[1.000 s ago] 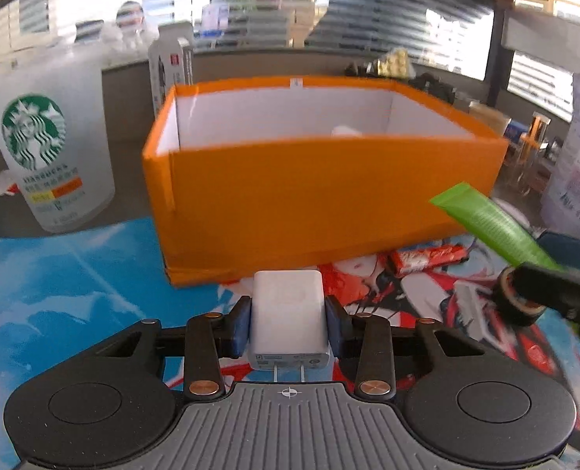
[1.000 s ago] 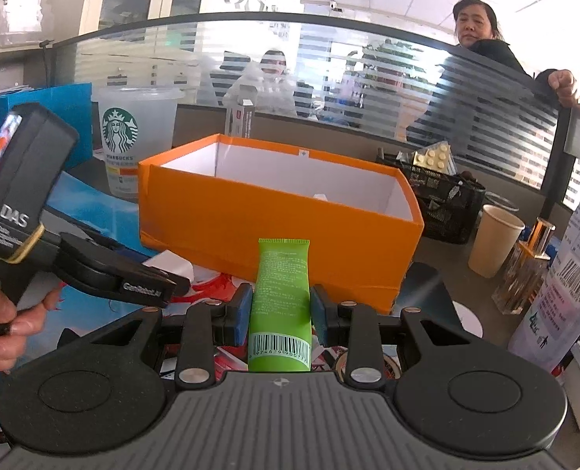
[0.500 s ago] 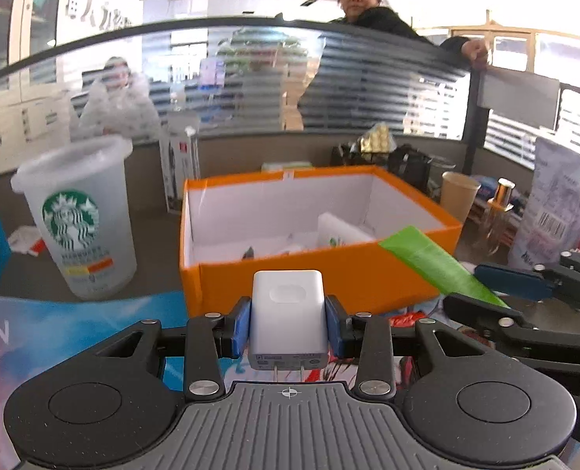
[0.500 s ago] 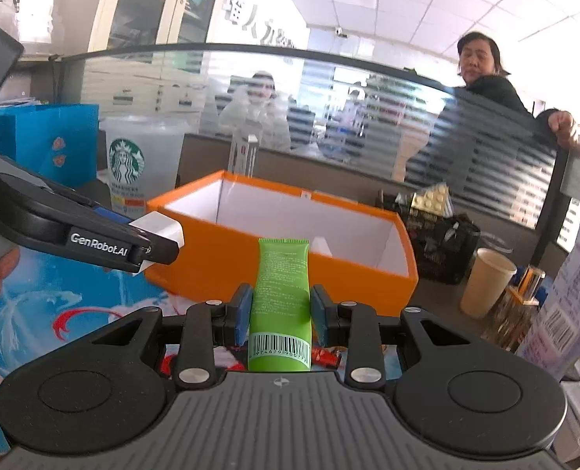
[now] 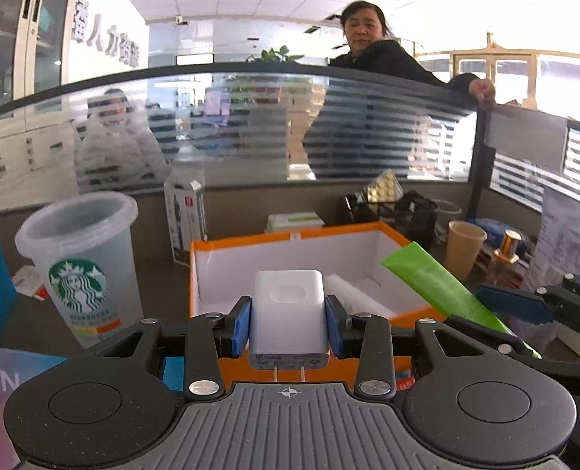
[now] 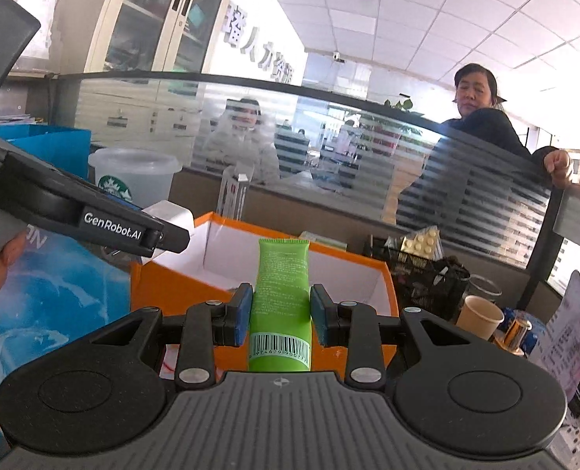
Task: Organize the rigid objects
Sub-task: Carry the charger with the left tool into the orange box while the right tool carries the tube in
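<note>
My left gripper (image 5: 288, 327) is shut on a white charger block (image 5: 288, 313), prongs toward the camera, held above the near wall of the orange box (image 5: 211, 244). My right gripper (image 6: 279, 319) is shut on a green tube (image 6: 282, 286), barcode end near me, held above the orange box (image 6: 360, 264). The tube (image 5: 442, 286) reaches over the box's right wall in the left wrist view. The charger (image 6: 170, 213) and left gripper show at the left of the right wrist view. The box has a white inside with a white item (image 5: 358, 293).
A frosted Starbucks cup (image 5: 80, 266) stands left of the box. A paper cup (image 5: 462, 248), black mesh basket (image 6: 423, 278) and bottles stand to the right. A glass partition runs behind the desk, with a person leaning on it. A blue mat (image 6: 55, 305) covers the desk.
Both grippers have risen and moved toward the box with their loads; the views now look down into it from higher up. Both grips are unchanged.
</note>
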The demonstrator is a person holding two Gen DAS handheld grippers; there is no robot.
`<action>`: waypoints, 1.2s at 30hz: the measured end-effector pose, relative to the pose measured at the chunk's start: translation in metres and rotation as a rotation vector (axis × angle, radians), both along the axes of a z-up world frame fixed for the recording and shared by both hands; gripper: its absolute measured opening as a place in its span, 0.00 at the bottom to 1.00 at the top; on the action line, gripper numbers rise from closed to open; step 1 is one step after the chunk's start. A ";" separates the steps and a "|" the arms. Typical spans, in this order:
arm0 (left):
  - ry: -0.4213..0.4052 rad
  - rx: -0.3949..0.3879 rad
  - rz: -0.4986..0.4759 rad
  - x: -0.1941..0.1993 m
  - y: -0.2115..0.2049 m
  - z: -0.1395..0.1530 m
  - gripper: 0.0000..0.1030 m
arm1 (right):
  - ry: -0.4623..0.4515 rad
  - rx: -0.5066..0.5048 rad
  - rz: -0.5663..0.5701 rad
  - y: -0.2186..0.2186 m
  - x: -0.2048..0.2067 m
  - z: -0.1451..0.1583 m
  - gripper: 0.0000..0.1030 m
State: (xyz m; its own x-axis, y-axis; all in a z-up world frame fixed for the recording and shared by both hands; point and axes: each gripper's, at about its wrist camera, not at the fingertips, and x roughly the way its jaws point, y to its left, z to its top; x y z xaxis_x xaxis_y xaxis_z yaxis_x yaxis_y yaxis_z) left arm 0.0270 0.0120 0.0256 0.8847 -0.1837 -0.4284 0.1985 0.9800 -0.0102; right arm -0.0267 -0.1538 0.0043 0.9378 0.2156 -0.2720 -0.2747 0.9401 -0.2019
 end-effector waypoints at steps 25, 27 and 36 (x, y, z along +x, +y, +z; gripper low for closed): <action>0.044 0.014 0.029 0.091 -0.011 -0.003 0.35 | -0.002 0.013 -0.015 -0.016 0.086 0.011 0.29; 0.051 0.012 0.029 0.098 -0.010 -0.005 0.35 | 0.002 0.009 -0.016 -0.016 0.092 0.009 0.29; 0.098 0.006 0.052 0.135 -0.007 -0.016 0.35 | 0.060 0.018 0.006 -0.015 0.129 0.002 0.29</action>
State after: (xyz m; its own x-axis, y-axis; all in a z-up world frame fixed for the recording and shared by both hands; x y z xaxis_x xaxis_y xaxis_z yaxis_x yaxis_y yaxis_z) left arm 0.1621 0.0048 0.0094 0.8470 -0.1355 -0.5140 0.1455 0.9891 -0.0210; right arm 0.1018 -0.1690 0.0061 0.9188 0.2262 -0.3234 -0.2910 0.9418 -0.1680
